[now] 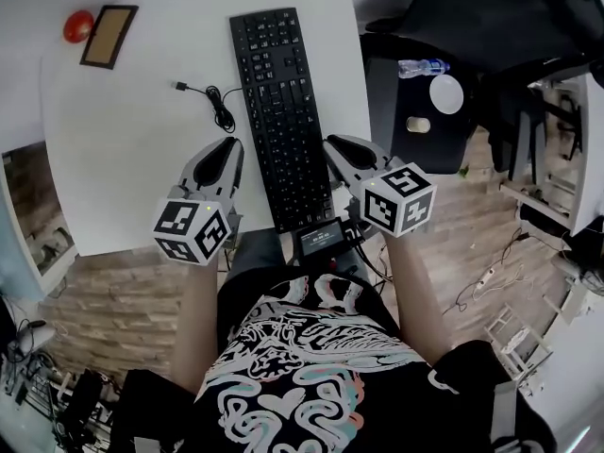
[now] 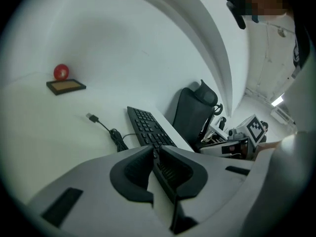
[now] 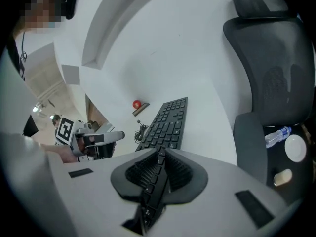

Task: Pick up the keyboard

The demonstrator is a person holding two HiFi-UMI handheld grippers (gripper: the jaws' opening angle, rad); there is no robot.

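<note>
The fingers of the left gripper (image 2: 155, 154) are shut tight, with nothing in them. The fingers of the right gripper (image 3: 161, 156) are shut too, and they hold nothing. The black keyboard (image 1: 281, 111) lies flat on the white desk (image 1: 132, 168), between the two grippers. The left gripper is just beside its left edge. The right gripper is just beside its right edge. Both are near the end closest to the person. A black cable (image 1: 219, 107) curls on the desk, left of the keyboard. A red ball (image 1: 77, 25) sits far off in a corner.
</note>
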